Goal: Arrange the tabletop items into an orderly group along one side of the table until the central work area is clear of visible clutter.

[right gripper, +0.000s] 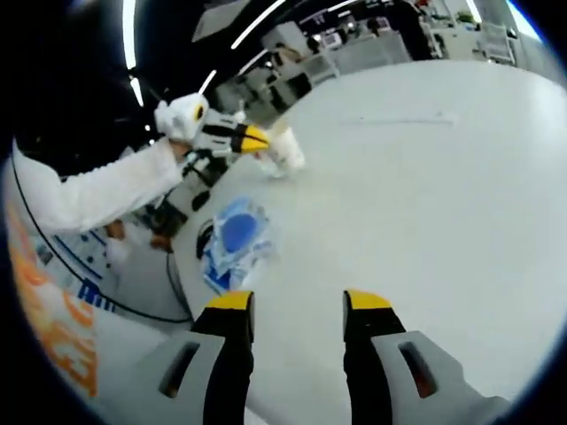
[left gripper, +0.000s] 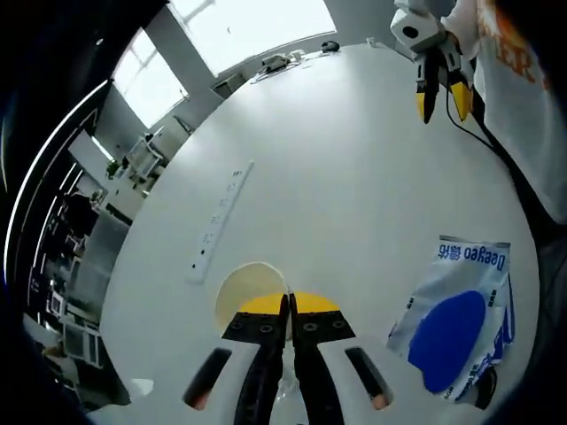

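Left gripper view showed your left gripper clamped on a clear cup over the white table, beside the blue packet. Your right gripper hung agape and empty; setting the cup by the packet looked next.

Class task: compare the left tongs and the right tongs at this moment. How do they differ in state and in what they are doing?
The left tongs are shut, pinching the rim of a clear plastic cup; the right tongs are open and hold nothing. In the right gripper view, the left tongs are lifted at the table edge, above the blue-and-white packet; the right tongs point over bare tabletop. Both have black jaws with yellow tips.
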The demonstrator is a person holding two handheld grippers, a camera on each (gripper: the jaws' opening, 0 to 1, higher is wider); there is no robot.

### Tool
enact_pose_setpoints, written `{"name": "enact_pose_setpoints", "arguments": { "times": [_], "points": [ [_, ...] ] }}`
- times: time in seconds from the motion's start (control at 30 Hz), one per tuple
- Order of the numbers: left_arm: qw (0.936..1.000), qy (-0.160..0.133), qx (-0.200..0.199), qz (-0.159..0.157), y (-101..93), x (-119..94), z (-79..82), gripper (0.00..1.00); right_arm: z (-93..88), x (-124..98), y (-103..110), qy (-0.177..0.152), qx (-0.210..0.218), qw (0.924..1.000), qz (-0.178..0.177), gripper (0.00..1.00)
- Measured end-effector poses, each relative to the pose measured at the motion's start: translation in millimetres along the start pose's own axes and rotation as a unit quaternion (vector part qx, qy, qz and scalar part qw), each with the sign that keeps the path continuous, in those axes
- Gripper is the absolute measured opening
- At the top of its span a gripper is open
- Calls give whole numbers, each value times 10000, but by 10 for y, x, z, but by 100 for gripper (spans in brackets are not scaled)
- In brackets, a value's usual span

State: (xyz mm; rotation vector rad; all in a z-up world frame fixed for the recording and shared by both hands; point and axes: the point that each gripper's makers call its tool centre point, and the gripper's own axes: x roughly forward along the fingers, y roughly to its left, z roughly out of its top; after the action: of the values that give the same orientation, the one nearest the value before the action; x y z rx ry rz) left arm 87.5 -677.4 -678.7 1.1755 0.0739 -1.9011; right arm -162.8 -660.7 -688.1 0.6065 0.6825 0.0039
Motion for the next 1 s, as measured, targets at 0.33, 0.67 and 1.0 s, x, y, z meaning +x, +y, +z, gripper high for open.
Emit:
{"name": "enact_pose_setpoints", "arguments": {
  "times": [0.33, 0.67, 1.0],
  "points": [
    [9999, 118, -90, -61, 13, 70, -153, 0, -40, -36, -99, -24, 232, 9997, -66, 37],
    [9997, 83, -220, -89, 23, 100, -191, 0, 8, 4, -79, -126, 336, 9994, -16, 38],
    [9993, 94, -362, -7, 47, 60, -216, 0, -48, 12, -92, -71, 335, 9994, -15, 38]
  ]
}}
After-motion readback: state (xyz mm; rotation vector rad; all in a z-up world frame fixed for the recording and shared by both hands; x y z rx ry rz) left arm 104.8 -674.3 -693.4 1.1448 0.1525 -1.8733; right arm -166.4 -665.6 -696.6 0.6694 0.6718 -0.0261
